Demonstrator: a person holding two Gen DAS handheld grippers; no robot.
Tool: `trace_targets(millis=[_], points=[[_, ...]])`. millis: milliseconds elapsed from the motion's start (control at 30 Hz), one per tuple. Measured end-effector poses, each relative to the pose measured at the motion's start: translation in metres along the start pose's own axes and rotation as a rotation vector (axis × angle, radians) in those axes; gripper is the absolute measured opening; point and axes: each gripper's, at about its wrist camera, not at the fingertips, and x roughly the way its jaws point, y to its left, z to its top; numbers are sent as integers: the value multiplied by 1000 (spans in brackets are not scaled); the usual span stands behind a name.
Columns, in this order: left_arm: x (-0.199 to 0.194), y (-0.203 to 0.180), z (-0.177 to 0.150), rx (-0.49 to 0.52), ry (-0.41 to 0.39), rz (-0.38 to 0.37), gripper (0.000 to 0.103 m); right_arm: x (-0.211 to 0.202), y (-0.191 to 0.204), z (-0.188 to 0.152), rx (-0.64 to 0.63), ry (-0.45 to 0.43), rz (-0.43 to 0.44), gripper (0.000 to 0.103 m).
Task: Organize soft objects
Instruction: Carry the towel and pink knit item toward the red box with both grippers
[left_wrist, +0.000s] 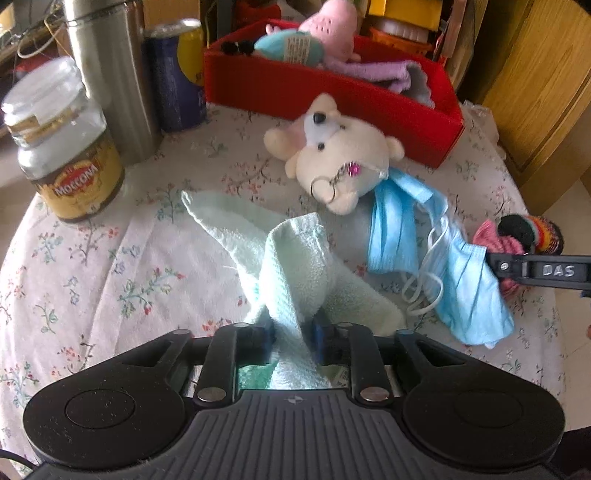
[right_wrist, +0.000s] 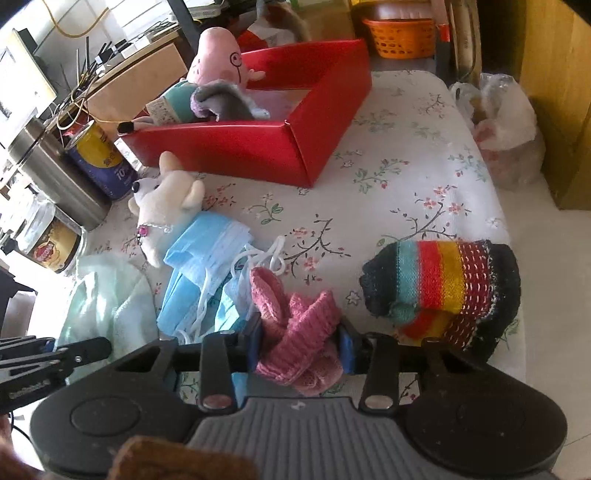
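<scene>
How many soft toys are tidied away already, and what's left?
Done: pink plush and a grey cloth lie in the red box. In hand: green towel, pink knit. Left: cream bear, blue masks, striped knit.

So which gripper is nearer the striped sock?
Right. The right gripper sits beside the striped sock, around a pink sock; the left gripper is across the masks, around the towel.
</scene>
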Motion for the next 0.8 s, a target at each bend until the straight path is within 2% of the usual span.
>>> trace_targets(millis=[67, 133, 167, 333, 367, 467, 533, 600, 800], points=[[4, 0, 0, -8, 6, 10, 48, -2, 1, -2, -6, 2, 3, 11], [8, -2, 1, 2, 20, 21, 79, -4, 3, -2, -22, 1, -5, 11], [10, -3, 0, 8, 27, 38, 83, -4, 3, -2, -24, 1, -7, 11], [19, -2, -6, 18, 35, 73, 87, 2, -6, 0, 35, 26, 20, 12], [20, -2, -7, 23, 30, 79, 86, 4, -9, 0, 48, 27, 28, 14], [16, -4, -7, 25, 16, 74, 71, 2, -11, 1, 68, 28, 42, 13], [11, -6, -6, 29, 14, 58, 38, 1, -12, 0, 69, 31, 57, 11], [9, -6, -5, 14, 21, 30, 28, -3, -14, -2, 86, 37, 81, 9], [-7, 10, -2, -72, 33, -61, 18, -34, -23, -4, 138, -25, 107, 8]])
